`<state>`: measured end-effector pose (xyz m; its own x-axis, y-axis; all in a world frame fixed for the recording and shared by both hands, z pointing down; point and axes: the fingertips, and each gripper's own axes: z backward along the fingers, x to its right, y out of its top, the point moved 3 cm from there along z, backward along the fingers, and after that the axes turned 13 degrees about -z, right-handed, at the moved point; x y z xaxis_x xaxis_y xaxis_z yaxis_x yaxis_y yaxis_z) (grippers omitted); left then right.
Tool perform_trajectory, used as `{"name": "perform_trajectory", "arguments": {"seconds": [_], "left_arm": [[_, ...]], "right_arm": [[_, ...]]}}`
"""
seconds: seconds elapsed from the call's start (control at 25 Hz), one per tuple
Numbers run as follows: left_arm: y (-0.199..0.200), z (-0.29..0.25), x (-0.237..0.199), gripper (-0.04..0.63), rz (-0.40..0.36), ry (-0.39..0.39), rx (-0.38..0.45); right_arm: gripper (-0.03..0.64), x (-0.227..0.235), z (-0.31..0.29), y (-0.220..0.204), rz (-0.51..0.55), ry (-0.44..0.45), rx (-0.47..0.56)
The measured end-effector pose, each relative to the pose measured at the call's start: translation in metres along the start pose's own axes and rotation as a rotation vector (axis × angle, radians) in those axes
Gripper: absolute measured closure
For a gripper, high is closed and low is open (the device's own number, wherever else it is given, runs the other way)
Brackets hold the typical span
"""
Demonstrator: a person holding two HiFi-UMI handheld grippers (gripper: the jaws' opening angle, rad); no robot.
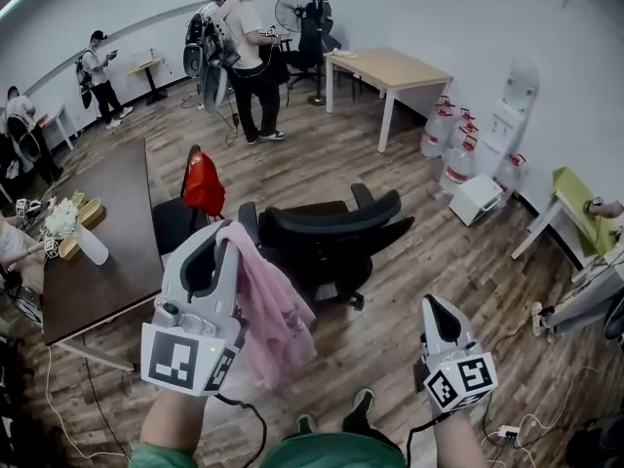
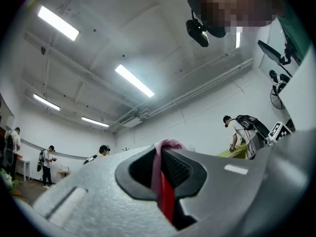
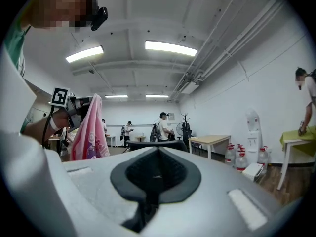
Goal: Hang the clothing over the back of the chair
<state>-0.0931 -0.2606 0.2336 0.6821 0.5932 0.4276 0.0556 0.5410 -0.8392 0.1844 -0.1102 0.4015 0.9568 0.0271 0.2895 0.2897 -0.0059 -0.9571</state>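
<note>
Pink clothing (image 1: pixel 275 312) is gripped at its top edge by the left claw (image 2: pixel 159 164) — a fold of fabric is pinched tight between the pads, so the rest hangs free below, ready for draping. It is held raised just beside the back of the black chair (image 1: pixel 336 220), not yet over it. The right claw (image 3: pixel 157 174) is closed on nothing and held low, apart to the right — judged to be in reserve for spreading the cloth.

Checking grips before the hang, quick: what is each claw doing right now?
Left claw: closed on the pink garment.
Right claw: closed, nothing between its jaws.
</note>
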Motion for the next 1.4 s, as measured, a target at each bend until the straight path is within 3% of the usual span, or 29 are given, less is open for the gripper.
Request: {"name": "perform_trajectory", "arguments": {"seconds": [0.32, 0.6, 0.88, 1.16, 1.4], "left_arm": [[0.024, -0.052, 0.012, 0.574, -0.089, 0.077, 0.014], [0.055, -0.088, 0.018, 0.574, -0.079, 0.123, 0.024], [0.083, -0.129, 0.031, 0.574, -0.175, 0.152, 0.019], [0.089, -0.176, 0.039, 0.574, -0.195, 0.117, 0.007], [0.075, -0.221, 0.025, 0.574, -0.158, 0.065, 0.003]], "right_arm": [[0.615, 0.053, -0.050, 0.032, -0.014, 0.098, 0.022], [0.615, 0.097, -0.079, 0.049, -0.060, 0.166, 0.035], [0.615, 0.139, -0.086, 0.061, -0.100, 0.197, 0.045], [0.615, 0.162, -0.093, 0.054, -0.123, 0.212, 0.015], [0.615, 0.154, -0.098, 0.057, -0.100, 0.212, 0.016]]}}
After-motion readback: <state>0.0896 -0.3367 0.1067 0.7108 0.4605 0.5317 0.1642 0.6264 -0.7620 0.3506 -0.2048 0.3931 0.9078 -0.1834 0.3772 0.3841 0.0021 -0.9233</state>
